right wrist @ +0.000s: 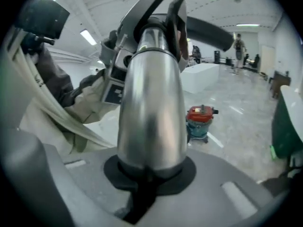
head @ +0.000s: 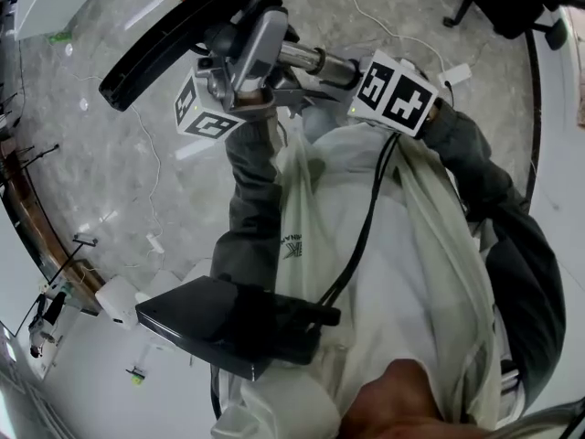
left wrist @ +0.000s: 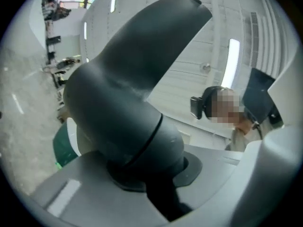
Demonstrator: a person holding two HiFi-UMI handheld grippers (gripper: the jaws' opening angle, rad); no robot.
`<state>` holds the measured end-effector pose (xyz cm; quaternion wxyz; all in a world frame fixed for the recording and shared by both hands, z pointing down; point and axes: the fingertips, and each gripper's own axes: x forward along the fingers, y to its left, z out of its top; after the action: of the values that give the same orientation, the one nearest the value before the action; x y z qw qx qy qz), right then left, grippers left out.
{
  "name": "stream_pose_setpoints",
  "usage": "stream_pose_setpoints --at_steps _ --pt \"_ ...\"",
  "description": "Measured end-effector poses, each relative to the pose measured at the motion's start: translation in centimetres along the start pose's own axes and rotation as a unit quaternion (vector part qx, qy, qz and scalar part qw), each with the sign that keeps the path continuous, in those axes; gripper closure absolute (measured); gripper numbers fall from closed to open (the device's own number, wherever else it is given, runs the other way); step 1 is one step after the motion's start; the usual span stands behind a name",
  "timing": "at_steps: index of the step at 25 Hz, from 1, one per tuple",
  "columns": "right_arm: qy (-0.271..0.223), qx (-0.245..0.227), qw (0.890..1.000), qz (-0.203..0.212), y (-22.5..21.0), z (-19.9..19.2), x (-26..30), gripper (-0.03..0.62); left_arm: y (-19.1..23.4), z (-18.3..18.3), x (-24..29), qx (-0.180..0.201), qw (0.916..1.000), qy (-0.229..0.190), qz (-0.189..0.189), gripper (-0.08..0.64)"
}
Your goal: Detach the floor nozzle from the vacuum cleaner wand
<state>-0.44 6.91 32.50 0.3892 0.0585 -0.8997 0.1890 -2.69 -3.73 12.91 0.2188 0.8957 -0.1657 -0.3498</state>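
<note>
Up off the floor (head: 110, 181), close before us, we pinch the neck of the floor nozzle (head: 174, 44) in the left gripper (head: 236, 73) and the wand (head: 306, 58) in the right gripper (head: 347, 69), so that each half can be pulled its own way.

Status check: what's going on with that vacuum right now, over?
Left gripper shut on the neck of the nozzle. Right gripper shut on the wand. Nozzle not yet off. Nothing in the way.
</note>
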Motion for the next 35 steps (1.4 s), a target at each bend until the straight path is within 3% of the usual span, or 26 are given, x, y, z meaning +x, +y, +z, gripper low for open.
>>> stream_pose_setpoints --at_steps 2,3,5,7,8,9,11,13,14,16,18,20,27,35 --pt "0.000 0.013 0.999 -0.044 -0.4 0.3 -0.1 0.554 0.7 0.1 0.2 -0.009 0.9993 0.001 0.036 0.488" --pt "-0.001 0.009 0.999 -0.048 -0.3 0.3 -0.1 0.554 0.3 0.1 0.2 -0.013 0.9996 0.006 0.023 0.489" --pt "-0.003 -0.017 1.000 -0.003 1.0 -0.1 -0.2 0.554 -2.0 0.5 -0.4 -0.030 0.9969 0.006 -0.072 0.488" --pt "0.002 -0.064 0.993 0.099 3.8 -1.6 -0.5 0.554 -5.1 2.6 -2.0 -0.064 0.9766 -0.028 -0.203 0.488" --pt "0.006 -0.087 0.987 0.135 4.9 -2.6 -0.6 0.554 -6.2 4.2 -2.4 -0.070 0.9666 -0.053 -0.241 0.488" --pt "0.009 -0.104 0.984 0.144 5.4 -3.6 -0.8 0.554 -6.8 5.7 -2.3 -0.056 0.9650 -0.071 -0.246 0.489" --pt "0.007 -0.116 0.986 0.117 5.1 -4.6 -0.9 0.554 -6.2 7.1 -2.3 0.010 0.9801 -0.061 -0.188 0.489" --pt "-0.006 -0.108 0.991 0.079 4.1 -4.5 -1.1 0.554 -3.7 5.2 -3.9 0.073 0.9924 0.015 -0.098 0.488" --pt "-0.011 -0.102 0.992 0.068 3.7 -4.4 -1.2 0.552 -2.4 3.6 -4.6 0.095 0.9923 0.059 -0.052 0.488" --pt "-0.013 -0.092 0.994 0.063 3.1 -4.5 -1.3 0.552 -0.4 0.0 -5.6 0.120 0.9838 0.129 0.033 0.486" --pt "-0.014 -0.082 0.994 0.067 2.8 -4.9 -1.6 0.551 0.8 -3.0 -6.5 0.115 0.9770 0.152 0.095 0.486" --pt "-0.024 -0.070 0.995 0.063 2.4 -5.4 -2.2 0.551 1.5 -5.0 -7.3 0.092 0.9764 0.141 0.135 0.486" --pt "-0.046 -0.053 0.997 0.023 -0.8 -6.1 -3.9 0.551 2.7 -8.4 -10.7 0.045 0.9640 0.147 0.217 0.486" --pt "-0.044 -0.081 0.996 0.013 -0.2 -4.3 -3.8 0.552 0.5 -8.2 -9.7 0.059 0.9670 0.142 0.203 0.486"
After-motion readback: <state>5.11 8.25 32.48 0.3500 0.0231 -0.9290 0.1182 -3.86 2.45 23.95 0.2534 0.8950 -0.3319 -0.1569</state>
